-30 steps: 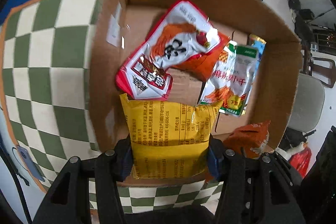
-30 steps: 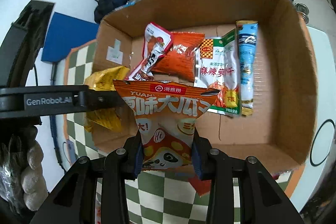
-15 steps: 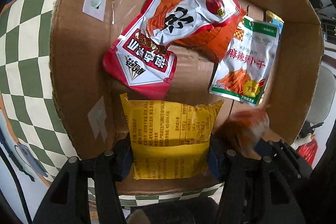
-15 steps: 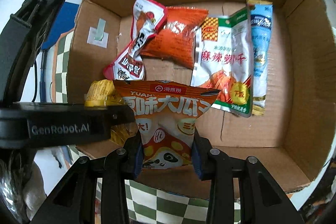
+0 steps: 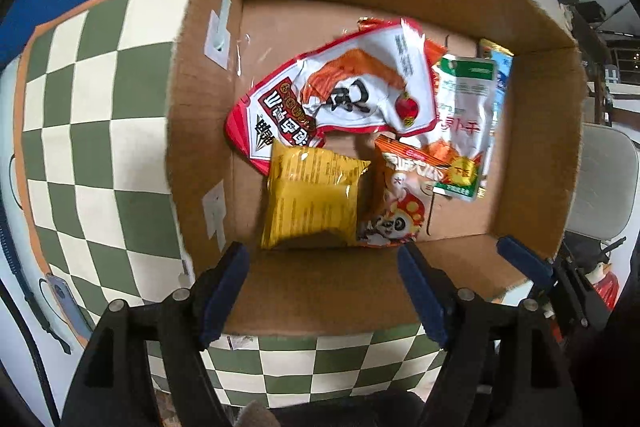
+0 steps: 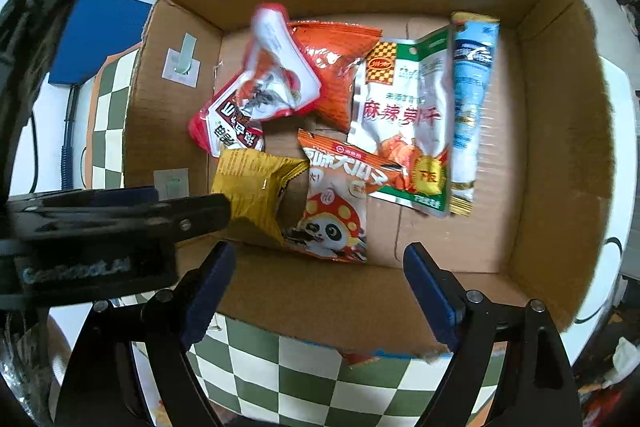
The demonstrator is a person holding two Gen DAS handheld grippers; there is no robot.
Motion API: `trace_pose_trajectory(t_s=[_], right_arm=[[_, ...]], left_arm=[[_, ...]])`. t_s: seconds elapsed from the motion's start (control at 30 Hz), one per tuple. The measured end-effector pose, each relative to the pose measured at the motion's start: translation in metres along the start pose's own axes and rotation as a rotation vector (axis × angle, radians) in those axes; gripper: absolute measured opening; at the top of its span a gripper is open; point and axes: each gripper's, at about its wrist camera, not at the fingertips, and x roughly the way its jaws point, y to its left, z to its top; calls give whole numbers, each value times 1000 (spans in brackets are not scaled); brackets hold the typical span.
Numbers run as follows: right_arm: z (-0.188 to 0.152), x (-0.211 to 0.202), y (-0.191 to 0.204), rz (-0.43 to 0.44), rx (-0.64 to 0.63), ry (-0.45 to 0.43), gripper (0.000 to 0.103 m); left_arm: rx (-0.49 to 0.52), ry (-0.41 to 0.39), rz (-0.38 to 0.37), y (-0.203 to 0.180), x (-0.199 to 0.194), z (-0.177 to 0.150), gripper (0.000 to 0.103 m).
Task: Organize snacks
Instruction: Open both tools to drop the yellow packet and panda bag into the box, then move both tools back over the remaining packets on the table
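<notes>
Both pairs of jaws have just been opening and nothing is between them: the left gripper (image 5: 324,263) stands apart at the bottom of its own view, blue pads wide and bare, and the right gripper (image 6: 316,267) does the same low in the right wrist view, hanging over the near wall of the open brown cardboard box (image 6: 560,147). The crinkled yellow foil snack packet (image 5: 312,201) lies loose on the box floor, low and centre in the left view, just above the left jaws and touching neither pad. Right beside it, touching its right edge, lies the orange-and-white panda-print snack bag (image 6: 336,199), also free on the cardboard. Further up, the red-and-white glossy pouch with black characters (image 5: 340,99) sits tilted across the middle of the box, overlapping a plain orange crinkled bag (image 6: 336,67). To the right of those rests a white-and-green flat pouch with red lettering (image 6: 404,123), and along its right side a long pale blue stick pack (image 6: 472,107), upright in the frame. The box sits on a green-and-cream checkered cloth (image 5: 92,115), which fills the left of the left view. In the right view, the left gripper's black body reaches in from the left edge
</notes>
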Motion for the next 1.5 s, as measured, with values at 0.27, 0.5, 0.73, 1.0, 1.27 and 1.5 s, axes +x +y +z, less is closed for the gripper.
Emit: trace_pose_trajectory(t_s=[0.27, 0.5, 0.73, 1.0, 1.27, 1.5], right_arm=[[-29, -43, 1, -63, -23, -103, 91], [-64, -83, -2, -102, -47, -204, 91], [-105, -122, 3, -127, -57, -299, 92], [-142, -157, 6, -145, -44, -393, 95], [-171, -182, 4, -125, -14, -467, 97], [-189, -201, 8, -114, -20, -540, 100]], left_arm=[[32, -171, 41, -4, -36, -37, 76], [66, -337, 93, -13, -68, -86, 76], [75, -491, 120, -19, -100, -129, 76], [86, -608, 129, -26, -121, -168, 76], [90, -726, 158, -26, -137, -197, 90], [71, -768, 136, -21, -140, -209, 91]])
